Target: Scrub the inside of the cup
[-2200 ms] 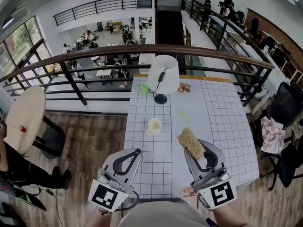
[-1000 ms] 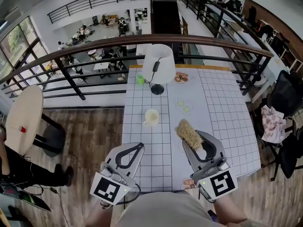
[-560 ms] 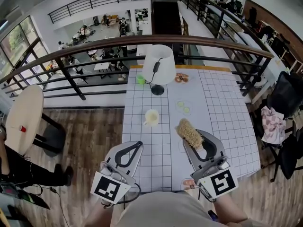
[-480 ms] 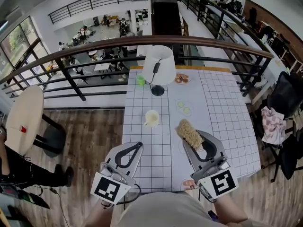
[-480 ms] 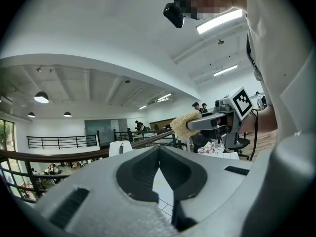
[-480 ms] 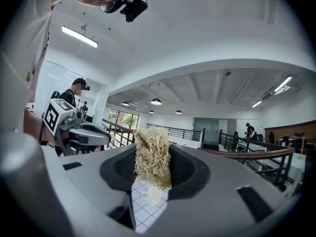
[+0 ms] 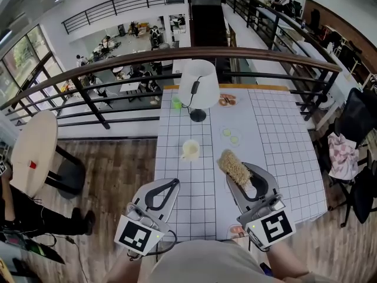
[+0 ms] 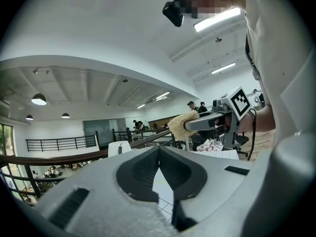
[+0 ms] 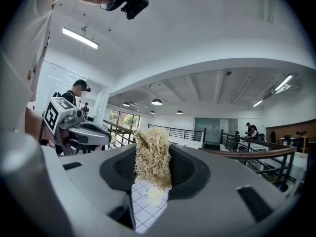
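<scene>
Scrubber (image 7: 234,168): coarse, dry, straw-like fibre is shown; cup (image 7: 190,150): smooth, pale, faintly glossy; left gripper (image 7: 174,183) and right gripper (image 7: 238,180): matt grey plastic, inner pads ribbed; table (image 7: 283,140): smooth white gridded top; floor (image 7: 112,164): wood planking.

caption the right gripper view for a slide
Right tool clamps a fibrous scrubber, cup on the gridded table beyond.

Seen from the head view, the cup (image 7: 190,150) is too small to show its inside. In the right gripper view the far part of its rim is hidden behind the scrubber's (image 9: 153,158) frayed lower edge. The pale discs (image 7: 227,132) beyond it (and the brownish bits (image 7: 227,101) by the lamp (image 7: 199,87)) are too small to name. The surface's (image 7: 283,140) near edge is covered by the left tool (image 7: 174,183) and the right tool (image 7: 237,171).
</scene>
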{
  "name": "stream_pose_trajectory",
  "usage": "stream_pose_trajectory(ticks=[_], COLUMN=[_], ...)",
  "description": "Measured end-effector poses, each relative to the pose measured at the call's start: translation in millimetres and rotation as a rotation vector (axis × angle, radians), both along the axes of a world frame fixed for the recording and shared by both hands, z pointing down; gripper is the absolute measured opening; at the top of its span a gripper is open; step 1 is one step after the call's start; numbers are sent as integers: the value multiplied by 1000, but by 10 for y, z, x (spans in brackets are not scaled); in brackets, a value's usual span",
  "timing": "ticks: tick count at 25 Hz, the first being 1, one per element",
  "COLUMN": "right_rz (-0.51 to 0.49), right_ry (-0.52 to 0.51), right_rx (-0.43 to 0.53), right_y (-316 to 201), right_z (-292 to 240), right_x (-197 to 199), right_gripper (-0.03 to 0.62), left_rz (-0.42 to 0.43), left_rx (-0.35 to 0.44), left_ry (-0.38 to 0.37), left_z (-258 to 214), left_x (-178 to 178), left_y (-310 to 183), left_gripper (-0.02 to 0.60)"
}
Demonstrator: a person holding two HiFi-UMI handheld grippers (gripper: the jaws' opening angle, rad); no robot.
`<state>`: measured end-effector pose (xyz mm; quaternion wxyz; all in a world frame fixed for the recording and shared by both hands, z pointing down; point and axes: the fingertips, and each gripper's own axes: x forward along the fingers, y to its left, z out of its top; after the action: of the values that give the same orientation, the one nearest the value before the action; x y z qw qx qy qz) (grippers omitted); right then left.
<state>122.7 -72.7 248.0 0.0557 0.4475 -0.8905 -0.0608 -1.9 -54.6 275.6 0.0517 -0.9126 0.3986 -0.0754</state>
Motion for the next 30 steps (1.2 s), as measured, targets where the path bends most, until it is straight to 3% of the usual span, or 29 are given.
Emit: stream_pose_trajectory(ticks=[30], right_rz=[-12], right_ry=[-12], right_rx=[23], right_y=[-72], right_z=[-54], right_x=[176], right_gripper=[140], left_rz=[1], left_rx=[-13], left_ry=[-19], left_z=[32], left_x=[260], left_y=[-20], left_gripper=[14])
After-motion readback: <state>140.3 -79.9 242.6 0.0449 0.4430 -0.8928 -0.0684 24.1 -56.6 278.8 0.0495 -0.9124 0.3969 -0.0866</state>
